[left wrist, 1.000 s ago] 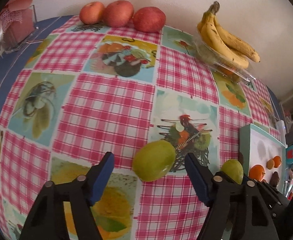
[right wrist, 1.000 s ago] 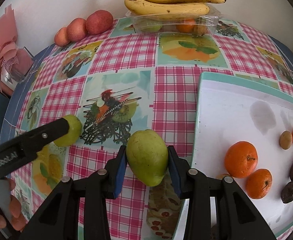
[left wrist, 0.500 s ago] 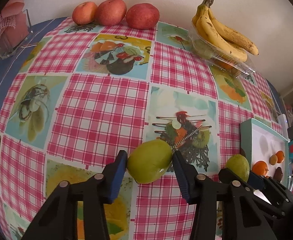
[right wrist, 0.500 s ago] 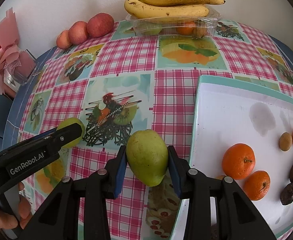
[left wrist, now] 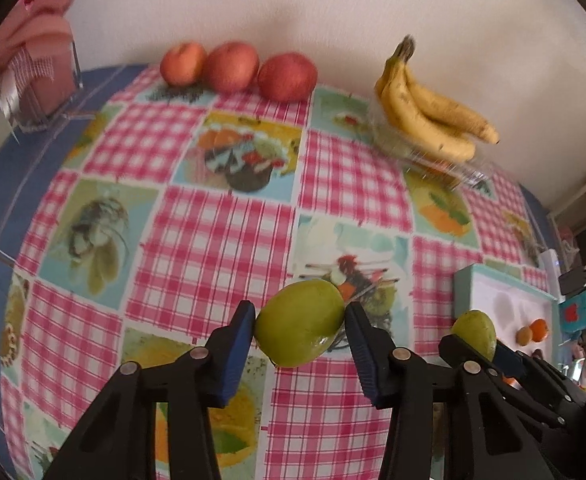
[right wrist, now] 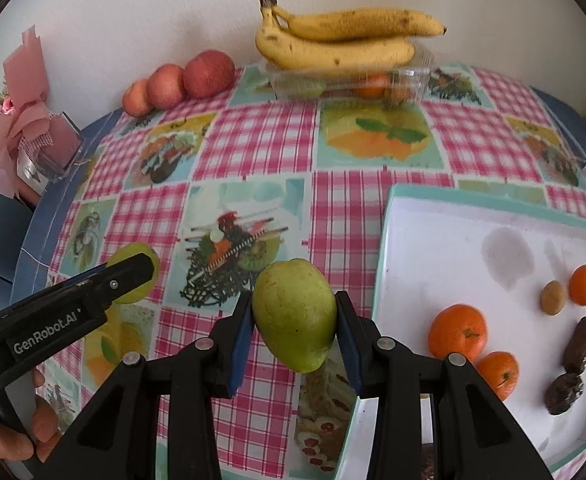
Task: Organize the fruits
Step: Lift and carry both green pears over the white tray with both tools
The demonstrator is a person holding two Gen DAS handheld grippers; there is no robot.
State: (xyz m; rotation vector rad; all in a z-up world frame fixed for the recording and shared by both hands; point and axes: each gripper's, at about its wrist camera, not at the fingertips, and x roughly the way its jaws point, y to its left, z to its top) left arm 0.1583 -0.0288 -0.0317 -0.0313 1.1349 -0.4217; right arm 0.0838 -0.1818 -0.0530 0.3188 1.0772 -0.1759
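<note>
My left gripper [left wrist: 299,330] has just closed its blue pads on a round green fruit [left wrist: 300,323], probably an apple or guava, clamped across its widest part so it cannot roll free. It appears to hang just above the checked tablecloth [left wrist: 213,240]. My right gripper [right wrist: 293,320] pinches a green pear [right wrist: 295,314] by its flanks, beside the teal-rimmed white tray [right wrist: 389,216]. I judge the tray is where both are headed, since two mandarins [right wrist: 457,331], a smaller orange fruit, a small tan fruit and two dates [right wrist: 579,344] already lie there by kind. Three red apples [left wrist: 237,66] and bananas [right wrist: 333,40] on a clear plastic box wait by the wall.
</note>
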